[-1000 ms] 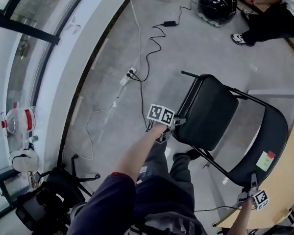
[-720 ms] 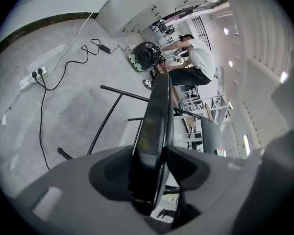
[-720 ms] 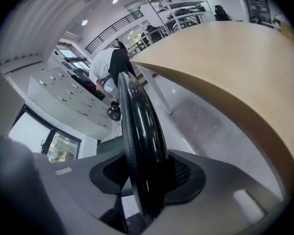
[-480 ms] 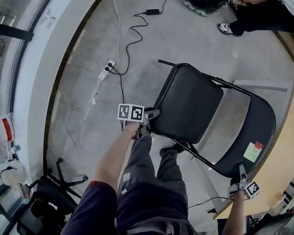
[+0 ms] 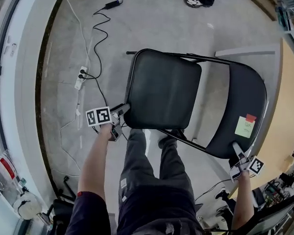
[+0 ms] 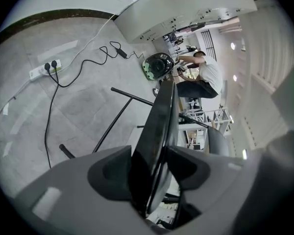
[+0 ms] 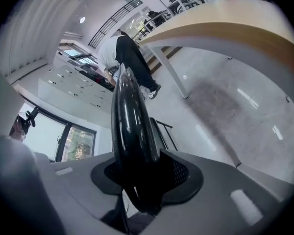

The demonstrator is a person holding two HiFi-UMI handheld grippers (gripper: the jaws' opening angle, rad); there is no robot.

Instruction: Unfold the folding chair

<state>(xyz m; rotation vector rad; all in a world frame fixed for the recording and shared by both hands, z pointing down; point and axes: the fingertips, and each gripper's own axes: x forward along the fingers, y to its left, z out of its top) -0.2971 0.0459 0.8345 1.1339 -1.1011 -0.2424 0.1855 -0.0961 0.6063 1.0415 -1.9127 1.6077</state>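
A black folding chair hangs over the floor, held by both grippers, its seat [image 5: 161,94] to the left of its backrest [image 5: 237,106]. My left gripper [image 5: 123,110] is shut on the seat's near left edge. In the left gripper view the seat [image 6: 159,126] stands edge-on between the pads of my left gripper [image 6: 149,168]. My right gripper [image 5: 235,151] is shut on the backrest's lower edge. In the right gripper view the glossy backrest [image 7: 130,126] fills the gap of my right gripper [image 7: 142,173]. The thin black legs [image 6: 112,124] reach toward the floor.
A white power strip [image 5: 81,77] and black cables [image 5: 100,31] lie on the grey floor to the left. A light wooden table [image 5: 286,131] borders the right. Another person's shoe [image 5: 195,1] shows at the top. A green sticky note [image 5: 244,127] is on the backrest.
Both grippers have moved left in the head view with the chair, which has turned so the seat sits nearer the middle. The grips on the seat and backrest are unchanged.
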